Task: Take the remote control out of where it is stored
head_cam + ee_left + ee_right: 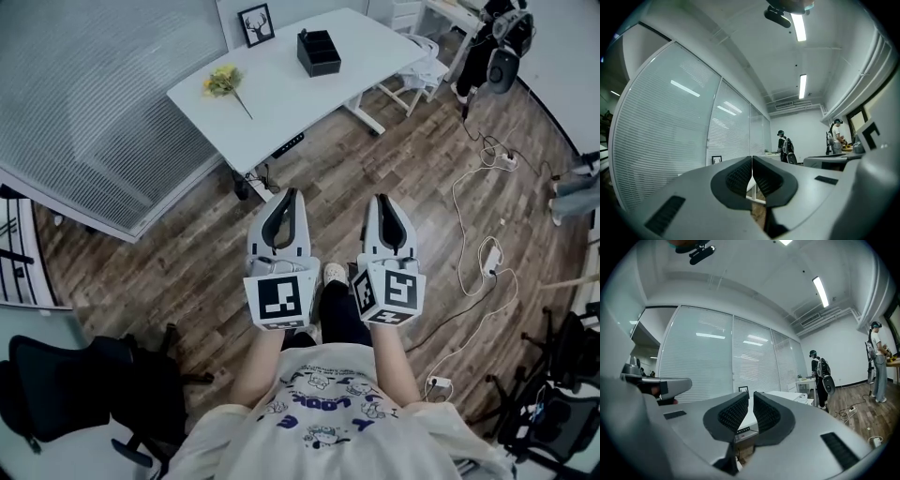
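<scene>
No remote control shows in any view. A black open organiser box (318,52) stands on the white desk (281,94) ahead; what it holds is hidden. I hold both grippers side by side at waist height over the wood floor, well short of the desk. My left gripper (292,193) (752,160) is shut, its pads touching with nothing between them. My right gripper (381,200) (751,395) has its jaws almost together, with only a thin empty slit between them.
On the desk lie yellow flowers (223,81) and a small framed picture (256,23). White cables and a power strip (489,256) trail over the floor at right. A black office chair (84,384) stands at lower left. People stand far off (819,373).
</scene>
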